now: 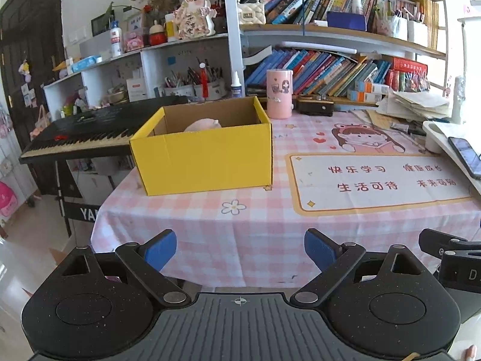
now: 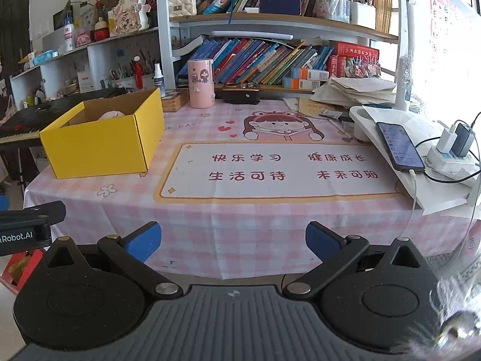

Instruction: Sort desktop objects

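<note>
Pink-and-white checked cloth (image 2: pixel 240 234) is spread over a desk backed by crowded bookshelves (image 2: pixel 270 54), and a cartoon desk mat (image 2: pixel 279 171) is laid on it. On the mat, four red phrases are printed: 快乐学习, 健康成长, 生活可待, 未来可期. An open yellow cardboard box (image 1: pixel 204 156) is set at the desk's far left corner, with a brown interior; a pale pink rounded object (image 1: pixel 204 124) is seen inside it, mostly hidden by the front wall. Behind the box a pink cylindrical container (image 1: pixel 279 93) with cartoon stickers is stood upright. A black keyboard (image 1: pixel 90 132) is placed left of the desk, and the letters "YA" are legible on its stand. A smartphone (image 2: pixel 398 147) is propped on white papers at the right, its screen lit. The left gripper (image 1: pixel 240 251) is held level before the desk's near edge, its blue pads wide apart and empty. The right gripper (image 2: pixel 233 240) is held alongside, likewise spread with nothing between its pads; "Robot.AI" is read on the neighbouring device.
</note>
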### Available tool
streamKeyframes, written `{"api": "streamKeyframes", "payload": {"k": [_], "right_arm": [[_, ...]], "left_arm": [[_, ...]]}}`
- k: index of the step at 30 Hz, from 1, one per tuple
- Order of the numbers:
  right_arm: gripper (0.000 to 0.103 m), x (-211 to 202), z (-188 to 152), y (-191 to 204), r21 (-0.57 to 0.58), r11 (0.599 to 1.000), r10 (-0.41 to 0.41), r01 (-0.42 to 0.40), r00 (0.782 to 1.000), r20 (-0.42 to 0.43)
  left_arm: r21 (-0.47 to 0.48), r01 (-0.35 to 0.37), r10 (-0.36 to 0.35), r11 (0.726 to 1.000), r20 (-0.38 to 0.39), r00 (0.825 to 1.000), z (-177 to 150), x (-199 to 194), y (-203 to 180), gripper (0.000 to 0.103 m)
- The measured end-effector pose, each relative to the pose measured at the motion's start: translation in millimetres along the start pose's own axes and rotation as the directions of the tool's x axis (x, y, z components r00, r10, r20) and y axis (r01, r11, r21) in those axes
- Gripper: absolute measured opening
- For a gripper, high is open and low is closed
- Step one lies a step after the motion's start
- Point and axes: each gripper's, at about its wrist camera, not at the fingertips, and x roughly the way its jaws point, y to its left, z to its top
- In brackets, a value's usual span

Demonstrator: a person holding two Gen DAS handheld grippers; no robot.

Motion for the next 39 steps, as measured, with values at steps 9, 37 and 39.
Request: {"api": "streamKeyframes", "payload": {"k": [9, 37, 39], "right_arm": [[0.103, 0, -1, 1, 0.006, 1.0, 0.003, -0.003, 1.0, -0.009], [0.103, 9, 4, 12, -0.028, 0.999, 0.014, -0.015, 1.0, -0.028], [0.103, 10, 4, 13, -0.03, 0.999, 0.015, -0.016, 0.999, -0.028]], "left_arm": [[0.01, 0.012, -0.012, 1.0, -0.013, 1.0, 0, 2, 0, 0.094], [-0.006, 0.043, -0.043, 0.999, -0.038, 0.998, 1, 10, 7, 0.094], [-0.006, 0.046, -0.046, 0.999, -0.036, 0.998, 1, 10, 7, 0.094]]}}
